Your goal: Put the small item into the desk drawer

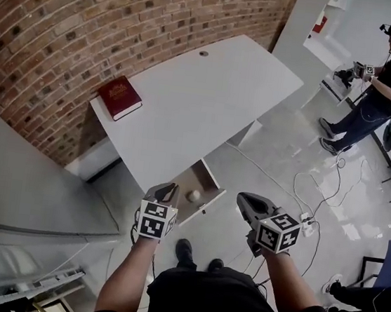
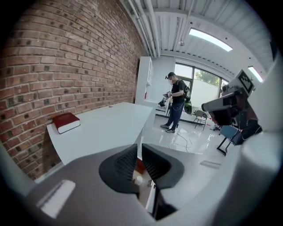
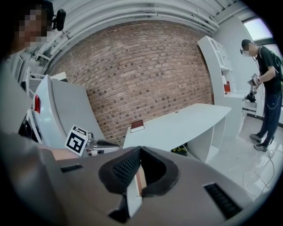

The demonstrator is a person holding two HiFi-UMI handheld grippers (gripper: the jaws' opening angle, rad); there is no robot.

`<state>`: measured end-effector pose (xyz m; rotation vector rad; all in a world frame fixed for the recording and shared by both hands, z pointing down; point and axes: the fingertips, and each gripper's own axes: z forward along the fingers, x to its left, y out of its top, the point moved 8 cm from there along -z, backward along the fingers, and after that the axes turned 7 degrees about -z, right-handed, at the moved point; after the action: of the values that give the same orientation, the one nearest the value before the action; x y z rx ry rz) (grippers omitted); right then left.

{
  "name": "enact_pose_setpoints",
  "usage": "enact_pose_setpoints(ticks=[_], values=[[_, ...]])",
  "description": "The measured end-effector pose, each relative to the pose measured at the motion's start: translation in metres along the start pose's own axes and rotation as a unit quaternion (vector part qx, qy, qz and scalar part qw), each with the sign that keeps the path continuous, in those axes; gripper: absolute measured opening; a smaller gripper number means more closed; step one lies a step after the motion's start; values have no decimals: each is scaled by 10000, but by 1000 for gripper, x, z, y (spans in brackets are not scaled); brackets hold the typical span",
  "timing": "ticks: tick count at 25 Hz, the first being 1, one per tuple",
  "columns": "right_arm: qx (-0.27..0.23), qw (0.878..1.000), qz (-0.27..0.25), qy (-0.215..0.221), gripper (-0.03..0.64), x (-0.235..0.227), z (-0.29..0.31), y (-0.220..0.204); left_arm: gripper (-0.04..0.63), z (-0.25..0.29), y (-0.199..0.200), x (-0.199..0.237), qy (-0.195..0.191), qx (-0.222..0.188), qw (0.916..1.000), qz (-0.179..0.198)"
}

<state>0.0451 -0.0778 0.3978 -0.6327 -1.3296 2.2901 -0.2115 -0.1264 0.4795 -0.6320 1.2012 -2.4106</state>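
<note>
A small white ball (image 1: 193, 196) lies inside the open drawer (image 1: 203, 206) under the white desk (image 1: 203, 96). My left gripper (image 1: 170, 188) hangs just at the drawer's near left edge, a little left of the ball. In the left gripper view its jaws (image 2: 139, 148) stand almost together with nothing between them, and the ball (image 2: 138, 180) shows below through the slit. My right gripper (image 1: 246, 202) hovers over the floor to the right of the drawer. Its jaws (image 3: 140, 150) meet at the tips and hold nothing.
A red book (image 1: 119, 96) lies on the desk's left end by the brick wall. A grey curved counter (image 1: 23, 180) stands at my left. Cables and a power strip (image 1: 307, 222) run over the glossy floor on the right. Another person (image 1: 381, 83) stands far right.
</note>
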Motion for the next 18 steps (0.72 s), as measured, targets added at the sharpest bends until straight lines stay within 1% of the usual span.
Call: enact_pose_setpoints(ticks=[5, 10, 15, 18], values=[[-95, 9996, -192, 199, 11, -2, -28, -6, 23, -23, 9, -28, 132, -195, 9996, -147], [-244, 9988, -340, 271, 11, -17, -76, -22, 12, -39, 12, -78, 177, -365, 9990, -193], [-445, 9983, -232, 304, 9, -38, -124, -43, 12, -51, 18, -135, 157, -519, 9982, -239], [-593, 9973, -224, 365, 9, -47, -140, -46, 12, -63, 23, -159, 220, -609, 9976, -230]])
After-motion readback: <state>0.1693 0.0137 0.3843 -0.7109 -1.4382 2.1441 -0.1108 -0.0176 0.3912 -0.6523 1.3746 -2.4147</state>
